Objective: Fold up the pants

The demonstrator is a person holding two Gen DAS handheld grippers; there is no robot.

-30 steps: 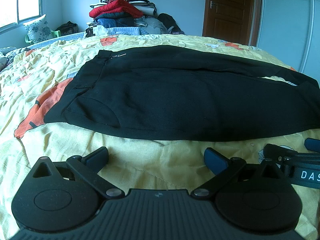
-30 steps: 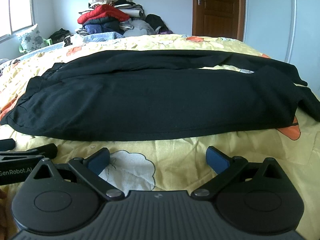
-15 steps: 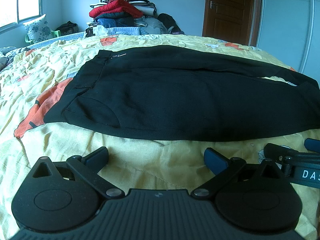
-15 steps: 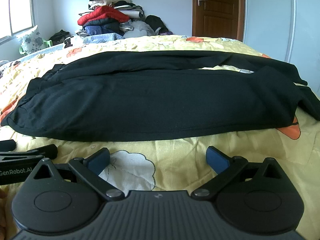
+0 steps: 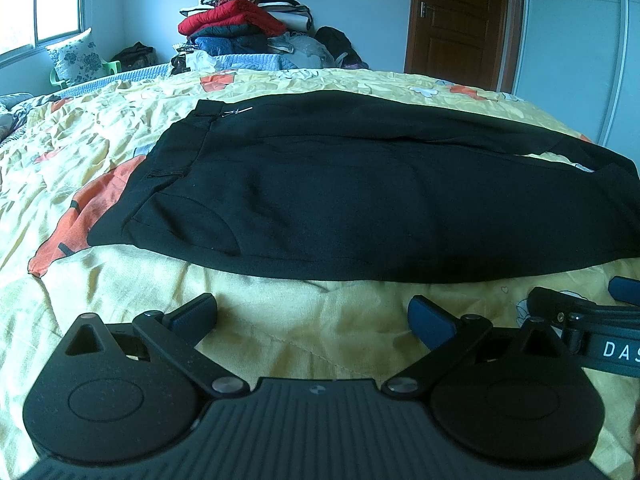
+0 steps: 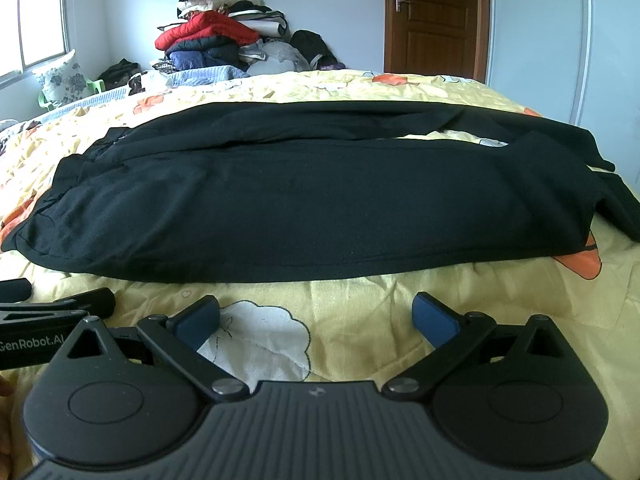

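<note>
The black pants [image 5: 360, 200] lie spread flat across the yellow patterned bed cover [image 5: 300, 320], waistband toward the window [image 5: 40, 4] side, legs extending toward the wooden door [image 6: 434, 16] side; the two legs lie nearly side by side, a narrow strip of cover showing between them near the cuffs. The left gripper [image 5: 312, 314] sits low over the cover just short of the pants' near edge, fingers [image 5: 196, 312] wide apart and empty; the right gripper [image 6: 316, 316] sits likewise beside the same edge, fingers [image 6: 434, 318] wide apart, holding nothing; neither touches the pants. A pile of clothes [image 6: 216, 36] stands beyond the pants' far side.
</note>
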